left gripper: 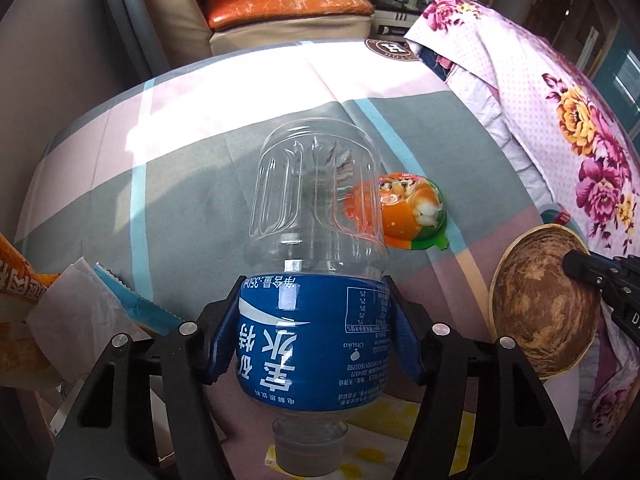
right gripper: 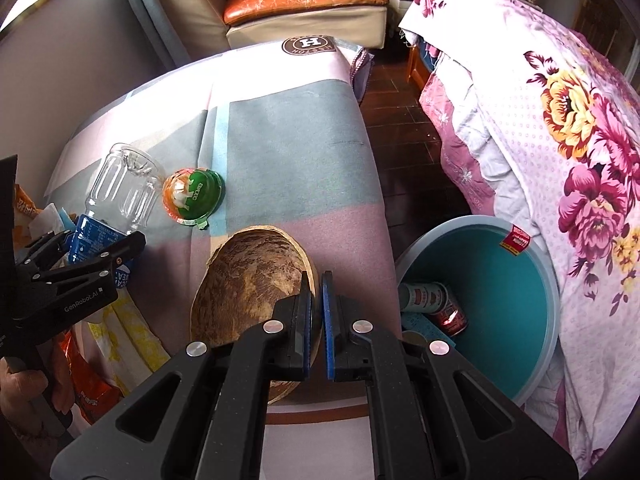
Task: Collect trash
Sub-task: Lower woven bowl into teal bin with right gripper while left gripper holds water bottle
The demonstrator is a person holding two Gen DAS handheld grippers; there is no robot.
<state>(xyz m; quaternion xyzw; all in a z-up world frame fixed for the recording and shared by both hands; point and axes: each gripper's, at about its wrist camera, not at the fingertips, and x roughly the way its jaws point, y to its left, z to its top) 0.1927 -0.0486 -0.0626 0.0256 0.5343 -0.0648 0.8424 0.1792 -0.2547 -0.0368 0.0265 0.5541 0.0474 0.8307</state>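
Beside table edge [right gripper: 372, 184], bin [right gripper: 548, 280]; hand-held grippers [left gripper: 312, 320] [right gripper: 316, 292] gripping bottle [left gripper: 316, 200], shell [right gripper: 248, 280].

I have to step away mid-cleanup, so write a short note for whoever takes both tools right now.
Left tool: shut on the clear plastic bottle with blue label, cap toward the camera, bottle looks empty.
Right tool: shut on the rim of the brown coconut-shell half.
Done: red drink cans already lie in the teal round bin beside the table.
Left: bin the bottle and shell, then the orange-green jelly cup on the striped cloth, plus wrappers at the left edge.
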